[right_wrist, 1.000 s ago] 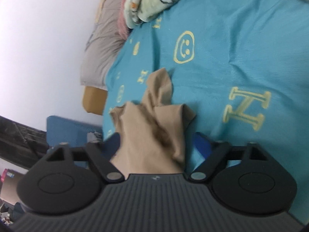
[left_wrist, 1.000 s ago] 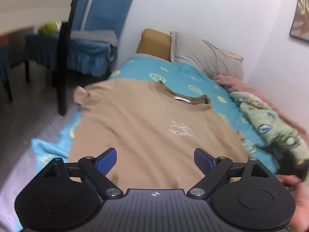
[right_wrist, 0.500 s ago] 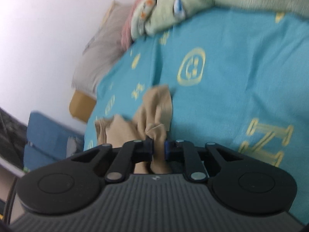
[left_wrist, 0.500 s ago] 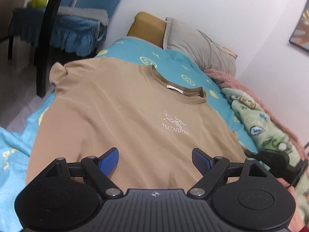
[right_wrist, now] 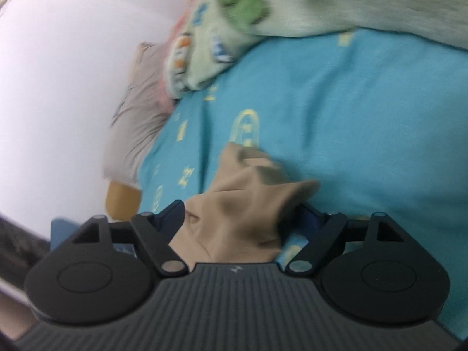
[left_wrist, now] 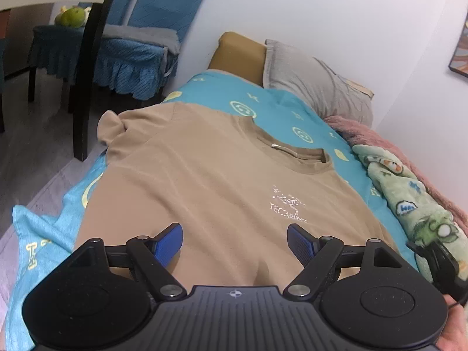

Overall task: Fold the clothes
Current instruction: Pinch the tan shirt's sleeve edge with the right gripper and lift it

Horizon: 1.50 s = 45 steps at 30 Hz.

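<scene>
Your left hand-held gripper (left_wrist: 235,241) is closing, jaws wide over the tan cotton T-shirt (left_wrist: 222,181) spread flat on the turquoise-sheeted bed (left_wrist: 272,99), while your right hand-held gripper (right_wrist: 242,222) opens around its bunched sleeve (right_wrist: 242,193); pinch edges squarely, fold evenly.

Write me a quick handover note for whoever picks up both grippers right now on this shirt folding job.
Left gripper: jaws closing but wide apart over the tan T-shirt hem, gripping nothing.
Right gripper: jaws opening, bunched sleeve lying loose between them.
T-shirt lies face up, spread flat on the blue bedsheet, collar toward the grey pillow.
Done: shirt laid out.
Left: no fold shows yet; the far sleeve is curled.
</scene>
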Each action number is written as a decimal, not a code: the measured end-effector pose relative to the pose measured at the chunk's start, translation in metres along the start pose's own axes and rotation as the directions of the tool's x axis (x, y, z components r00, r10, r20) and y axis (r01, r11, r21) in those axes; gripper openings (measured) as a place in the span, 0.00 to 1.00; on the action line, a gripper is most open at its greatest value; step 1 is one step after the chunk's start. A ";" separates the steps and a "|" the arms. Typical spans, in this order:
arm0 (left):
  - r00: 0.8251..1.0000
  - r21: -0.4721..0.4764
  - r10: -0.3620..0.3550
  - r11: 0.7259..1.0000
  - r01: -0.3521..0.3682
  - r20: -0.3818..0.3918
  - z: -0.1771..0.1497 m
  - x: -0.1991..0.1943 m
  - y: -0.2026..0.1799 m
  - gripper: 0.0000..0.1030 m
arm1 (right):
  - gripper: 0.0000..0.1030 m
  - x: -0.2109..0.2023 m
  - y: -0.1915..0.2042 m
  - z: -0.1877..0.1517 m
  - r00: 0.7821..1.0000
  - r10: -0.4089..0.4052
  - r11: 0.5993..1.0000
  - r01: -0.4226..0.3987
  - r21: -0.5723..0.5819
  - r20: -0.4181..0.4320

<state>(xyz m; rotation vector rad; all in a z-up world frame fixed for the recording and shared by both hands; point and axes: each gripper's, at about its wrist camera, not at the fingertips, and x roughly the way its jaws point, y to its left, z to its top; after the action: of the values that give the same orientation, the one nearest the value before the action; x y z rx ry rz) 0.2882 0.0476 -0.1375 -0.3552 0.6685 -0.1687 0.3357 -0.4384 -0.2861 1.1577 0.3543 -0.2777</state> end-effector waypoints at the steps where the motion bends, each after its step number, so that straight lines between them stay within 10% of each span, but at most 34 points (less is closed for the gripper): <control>1: 1.000 0.003 -0.001 1.000 0.001 0.000 -0.001 -0.001 0.000 0.78 | 0.80 0.005 0.001 0.002 1.000 0.012 1.000 -0.012 -0.023 -0.016; 17: 0.999 0.030 -0.023 0.999 0.024 -0.033 -0.003 0.018 0.002 0.78 | 0.79 0.069 0.009 0.032 0.988 0.110 0.994 -0.110 -0.001 -0.113; 23: 0.999 0.043 -0.015 0.999 0.017 -0.042 -0.004 0.028 0.000 0.78 | 0.09 0.091 0.015 0.045 0.988 -0.034 0.998 0.026 -0.052 -0.152; 29: 0.993 0.115 0.107 0.988 -0.100 -0.057 0.002 0.030 -0.005 0.77 | 0.06 0.058 0.069 0.073 0.997 -0.024 0.967 0.041 -0.250 0.069; 36: 0.982 0.163 0.180 0.972 -0.169 -0.053 0.017 0.018 -0.002 0.80 | 0.06 0.038 0.186 0.066 0.985 -0.052 0.831 0.136 -0.539 0.167; 45: 0.958 0.189 0.283 0.944 -0.269 -0.051 0.033 0.002 0.030 0.84 | 0.06 0.055 0.295 -0.095 0.977 -0.037 0.555 0.194 -0.809 0.208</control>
<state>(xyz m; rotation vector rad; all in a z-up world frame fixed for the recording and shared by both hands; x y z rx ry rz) 0.3121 0.0838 -0.1259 -0.0777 0.7668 0.0256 0.4890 -0.2410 -0.0955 0.1502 0.3514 -0.2738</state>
